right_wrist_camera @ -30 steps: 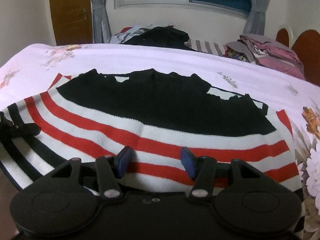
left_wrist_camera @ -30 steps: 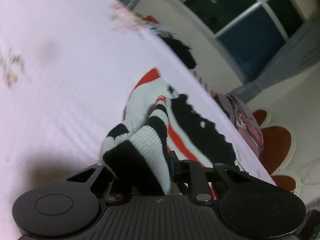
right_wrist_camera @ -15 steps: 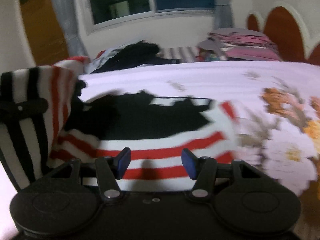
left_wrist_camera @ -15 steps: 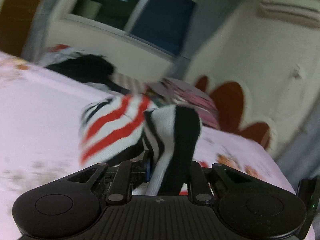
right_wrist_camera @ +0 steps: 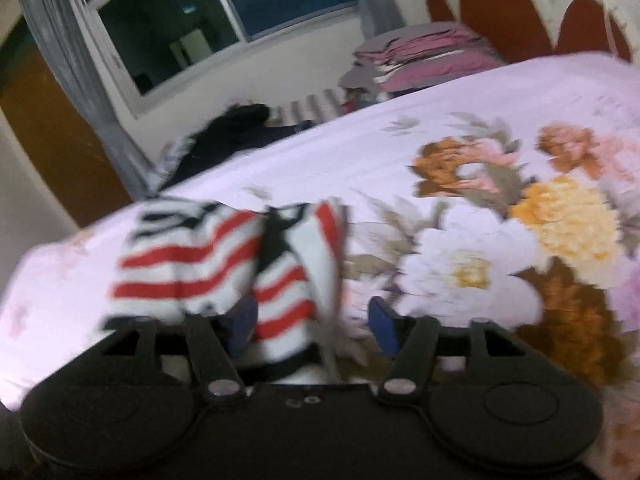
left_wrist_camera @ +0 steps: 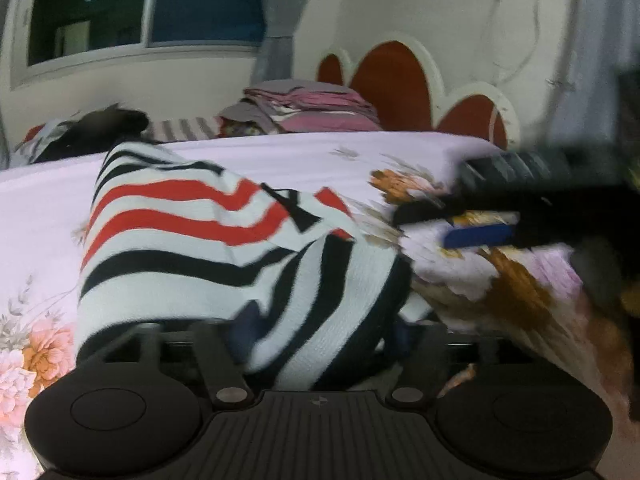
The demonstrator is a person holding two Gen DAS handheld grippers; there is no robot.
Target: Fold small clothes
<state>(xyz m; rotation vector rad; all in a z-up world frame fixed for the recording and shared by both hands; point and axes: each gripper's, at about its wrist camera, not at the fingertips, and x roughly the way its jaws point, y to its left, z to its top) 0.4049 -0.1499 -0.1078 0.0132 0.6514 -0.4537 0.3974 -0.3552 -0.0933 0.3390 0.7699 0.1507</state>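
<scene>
A small knit sweater with white, red and black stripes lies folded over itself on the pink floral bedsheet. My left gripper is low over its near edge. Its jaws are opening, and a striped fold still lies loose between the fingers. In the right wrist view the sweater sits left of centre. My right gripper is also opening, with cloth beside its left pad and a gap at the other. The right gripper also shows blurred at the right of the left wrist view.
A stack of folded pink and grey clothes sits at the far edge of the bed by the red headboard. A dark heap of clothes lies far left under the window. Large flower prints cover the sheet to the right.
Both grippers swung the sweater's near edge up and across, doubling the garment over. The left jaws, earlier shut on the striped cloth, have spread apart. The right jaws have widened too.
</scene>
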